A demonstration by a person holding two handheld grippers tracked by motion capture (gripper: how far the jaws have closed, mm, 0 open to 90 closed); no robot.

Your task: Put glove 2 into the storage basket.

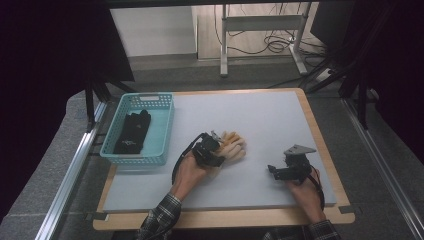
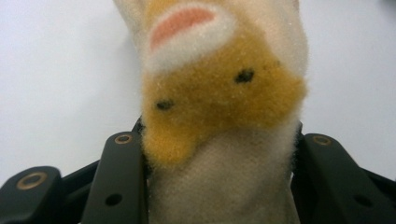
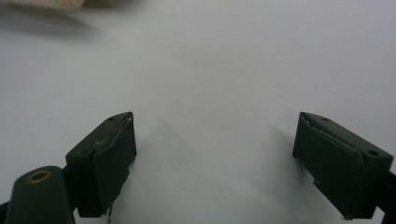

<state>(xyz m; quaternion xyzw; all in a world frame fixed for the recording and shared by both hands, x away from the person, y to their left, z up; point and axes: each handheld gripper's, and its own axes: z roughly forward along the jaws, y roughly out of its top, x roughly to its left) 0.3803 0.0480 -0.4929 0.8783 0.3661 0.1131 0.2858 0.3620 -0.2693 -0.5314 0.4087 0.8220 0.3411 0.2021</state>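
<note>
Black jaws rise at either side of the left gripper view, pressed into the flanks of a fuzzy glove (image 2: 219, 116), cream with an orange-yellow patch, two small dark dots and a pink mark ringed in white. So the left gripper (image 1: 216, 148) is clenched on the glove, the pile bulging out where the jaws pinch it.

From the high view the glove (image 1: 234, 146) lies near the middle of the grey counter (image 1: 260, 120), its pale fingers pointing away from the person. To the left stands a turquoise basket (image 1: 165, 131) with a black glove (image 1: 133, 131) already lying in it (likely where this one is headed too).

The right gripper (image 1: 278, 171) rests well apart on the right of the counter, its jaws spread wide over bare surface and holding nothing.

As for handling, the glove looks light, soft and limp. It should not slip or break, but it will droop and trail from wherever it is pinched. A hold across the cuff or palm, taking both layers, seems safer than a single finger, which could stretch or pull free.
</note>
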